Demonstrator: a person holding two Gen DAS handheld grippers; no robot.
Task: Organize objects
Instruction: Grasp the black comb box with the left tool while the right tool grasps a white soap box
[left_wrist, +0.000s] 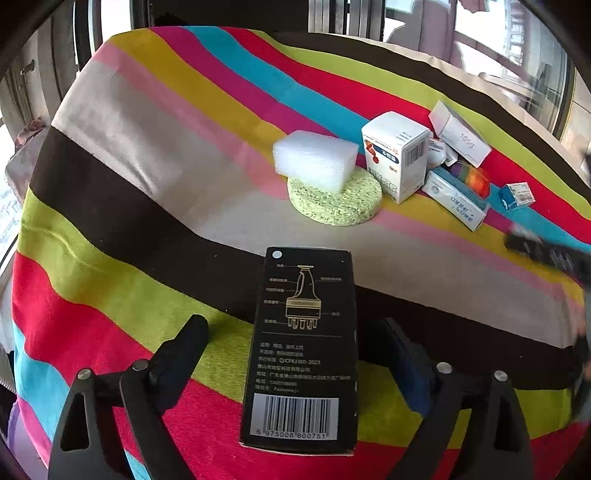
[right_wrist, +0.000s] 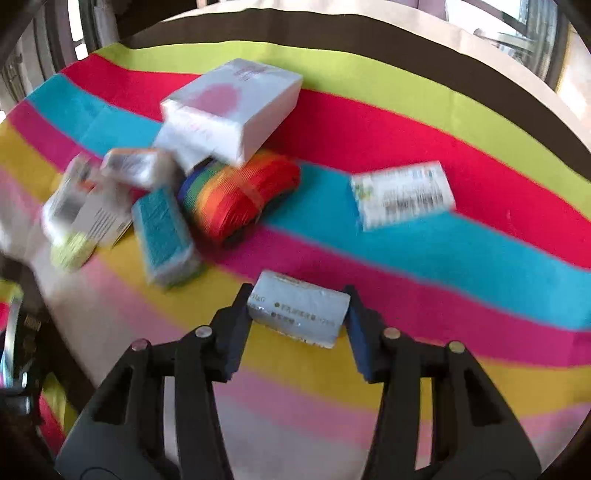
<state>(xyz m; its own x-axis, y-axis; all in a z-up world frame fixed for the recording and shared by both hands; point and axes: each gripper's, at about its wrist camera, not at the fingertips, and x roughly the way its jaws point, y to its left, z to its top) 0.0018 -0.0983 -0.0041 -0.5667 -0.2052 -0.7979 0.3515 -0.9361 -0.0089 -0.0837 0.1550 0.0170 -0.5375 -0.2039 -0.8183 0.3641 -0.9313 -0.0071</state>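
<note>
Black rectangular cardboard box (left_wrist: 301, 350), flat on striped cloth (left_wrist: 129, 155), long axis running forward between released left gripper (left_wrist: 295, 350) fingers, untouched; right gripper (right_wrist: 297, 314) clenched endwise across small pale-blue carton (right_wrist: 299, 308).

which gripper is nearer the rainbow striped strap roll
Right. The right gripper, shut on a small pale blue box, faces the rainbow striped strap roll nearby; the left gripper straddles a black box farther off.

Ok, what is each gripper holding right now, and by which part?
Right gripper clamps the pale blue box by its short ends. Left gripper is open astride the black box, holding nothing.
</note>
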